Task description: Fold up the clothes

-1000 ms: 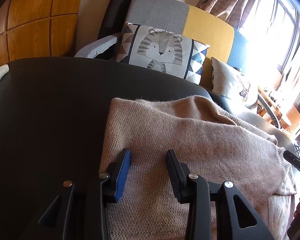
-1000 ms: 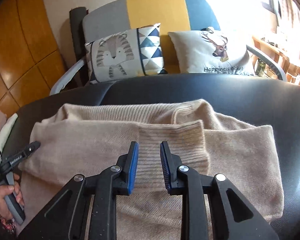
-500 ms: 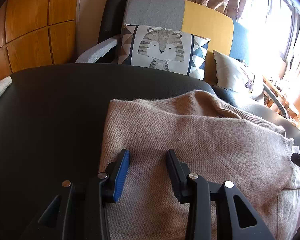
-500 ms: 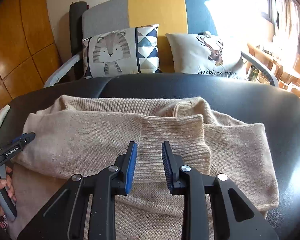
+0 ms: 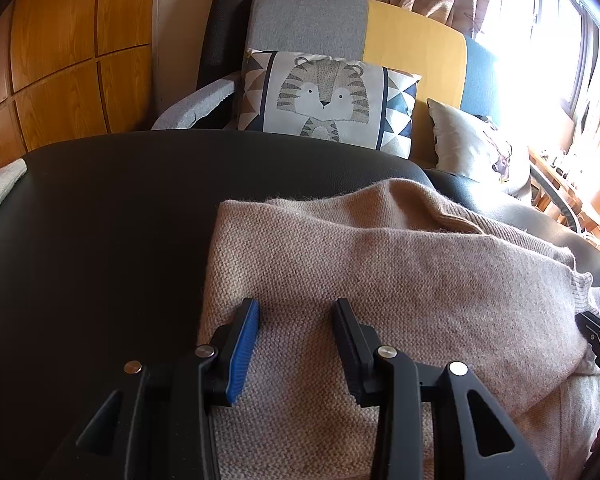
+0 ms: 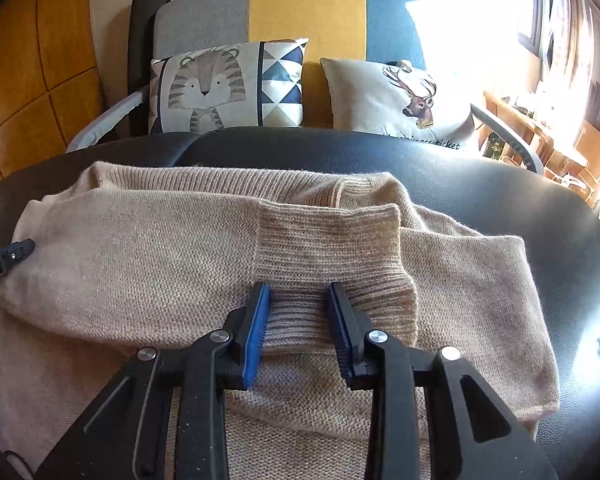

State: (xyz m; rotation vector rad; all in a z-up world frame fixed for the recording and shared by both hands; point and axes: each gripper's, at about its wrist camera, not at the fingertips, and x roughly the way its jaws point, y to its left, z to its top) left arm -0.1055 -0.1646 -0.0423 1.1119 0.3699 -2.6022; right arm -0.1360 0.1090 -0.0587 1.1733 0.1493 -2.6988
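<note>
Beige knit, the sweater (image 6: 148, 264) lies folded across the black leather worktop (image 6: 480, 176), its long band running left to right with a ribbed cuff (image 6: 332, 248) laid over the middle. The right claw (image 6: 298, 320) hangs over that cuff, angled down at it; its jaws are opening, the ribbing shows between the blue pads (image 6: 256, 332), and they do not press on it. The left claw (image 5: 296, 332) sits over the left end of the sweater (image 5: 380, 272), just right of the cloth's left edge, jaws parted with flat knit between them and nothing pinched. In the right wrist view the left claw's tip shows at the far left edge, on the sweater's left end. Beyond the worktop stands a grey, yellow and blue sofa (image 6: 304, 12) with a tiger cushion (image 6: 224, 88) and a deer cushion (image 6: 396, 100).
</note>
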